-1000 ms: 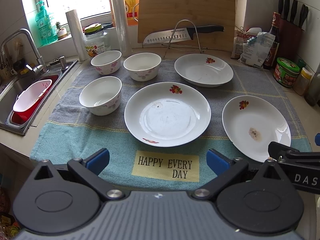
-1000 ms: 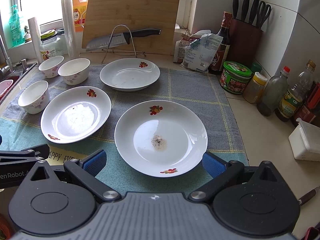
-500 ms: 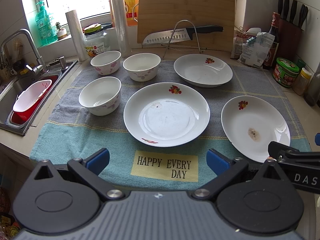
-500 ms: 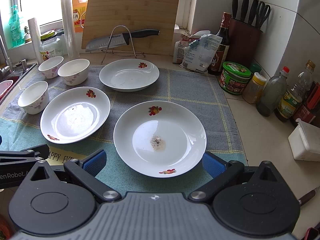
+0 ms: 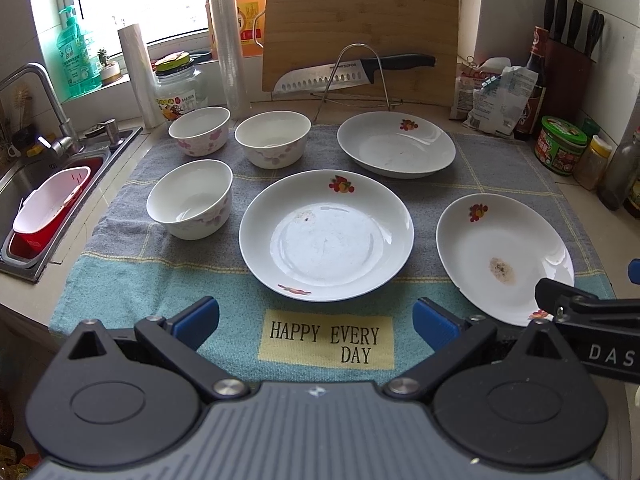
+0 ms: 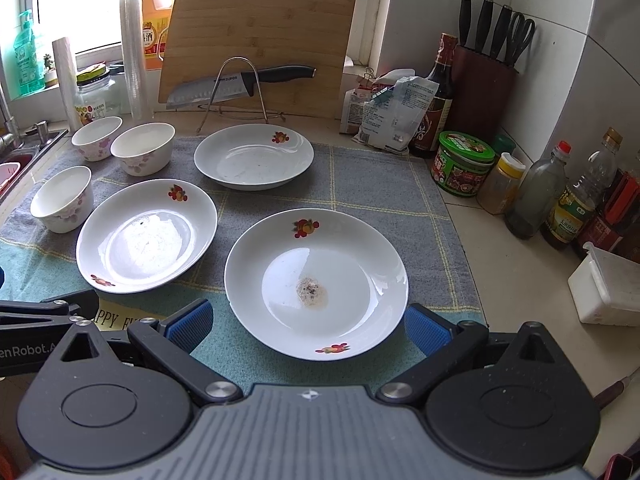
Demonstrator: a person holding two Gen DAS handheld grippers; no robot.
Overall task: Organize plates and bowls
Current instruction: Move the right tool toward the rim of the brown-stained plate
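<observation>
Three white plates with fruit prints lie on a grey-and-teal towel (image 5: 132, 280): a middle plate (image 5: 326, 234), a far plate (image 5: 396, 150) and a right plate (image 5: 504, 258) with a brown stain. Three white floral bowls (image 5: 190, 198) (image 5: 273, 145) (image 5: 199, 131) stand at the left. My left gripper (image 5: 316, 320) is open above the towel's front edge, just short of the middle plate. My right gripper (image 6: 308, 326) is open over the near rim of the stained plate (image 6: 316, 280). The right wrist view also has the middle plate (image 6: 146, 236), the far plate (image 6: 254, 156) and the bowls (image 6: 62, 198).
A sink (image 5: 24, 184) with a red-and-white basin lies left of the towel. A cutting board (image 5: 360, 32) and a knife on a wire stand (image 5: 352, 74) are behind. Jars, bottles (image 6: 536, 200), a knife block (image 6: 484, 92) and a white box (image 6: 608, 288) crowd the right counter.
Both grippers have crept slightly forward and down toward the plates. Nothing on the towel has moved.
</observation>
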